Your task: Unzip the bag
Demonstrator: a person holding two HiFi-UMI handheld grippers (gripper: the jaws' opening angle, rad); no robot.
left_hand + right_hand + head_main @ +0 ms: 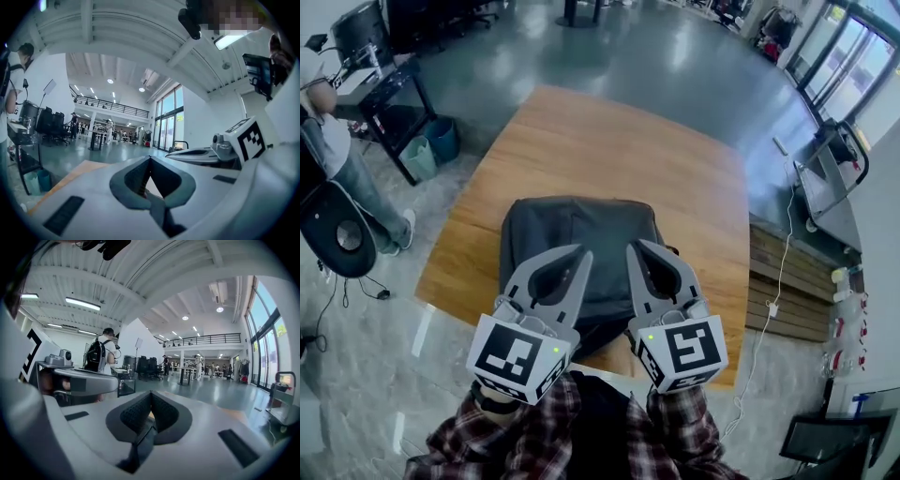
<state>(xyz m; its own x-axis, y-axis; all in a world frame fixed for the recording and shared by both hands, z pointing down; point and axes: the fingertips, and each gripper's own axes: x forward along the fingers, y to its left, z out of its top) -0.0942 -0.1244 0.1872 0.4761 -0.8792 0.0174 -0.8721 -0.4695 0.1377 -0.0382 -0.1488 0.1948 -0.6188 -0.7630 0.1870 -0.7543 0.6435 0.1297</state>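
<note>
A dark grey bag (581, 234) lies flat on the wooden table (609, 141), near its front edge. My left gripper (575, 253) hovers above the bag's near left part, jaws together, nothing between them. Beside it my right gripper (640, 247) is held over the bag's near right part, also shut and empty. Both gripper views look level across the hall, with the jaws (149, 159) (151, 394) closed tip to tip; neither view shows the bag. The zipper is not clear in any view.
A person (337, 141) stands at a black desk (389, 89) to the left, with bins (431, 145) beside it. A white cable (783, 272) runs along the bench at the right. The far half of the table is bare wood.
</note>
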